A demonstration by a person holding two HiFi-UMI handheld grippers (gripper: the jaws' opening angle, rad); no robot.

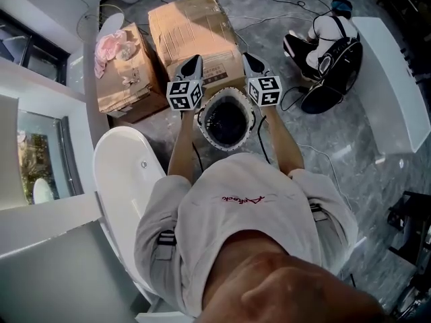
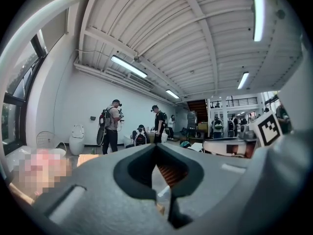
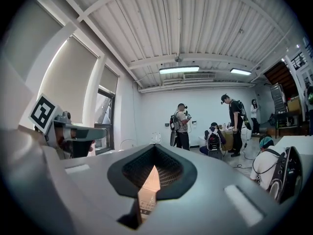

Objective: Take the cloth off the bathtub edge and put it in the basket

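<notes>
In the head view both grippers are held level, side by side, above a round basket [image 1: 201, 121] with a white rim and a dark inside. What lies in the basket I cannot make out. My left gripper [image 1: 192, 64] is shut and holds nothing. My right gripper [image 1: 251, 62] is shut and empty too. The left gripper view has the left gripper [image 2: 155, 146] with its jaws together and only the room beyond. The right gripper [image 3: 155, 146] looks the same in its own view. The white bathtub [image 1: 108, 163] lies at the lower left, and no cloth shows on the rim I can see.
Two cardboard boxes [image 1: 192, 22] stand beyond the basket, the left one [image 1: 128, 79] with a pink cloth [image 1: 110, 46] on top. A person with a black backpack [image 1: 333, 66] sits on the floor at right, beside a white bench [image 1: 397, 79]. Cables cross the grey floor.
</notes>
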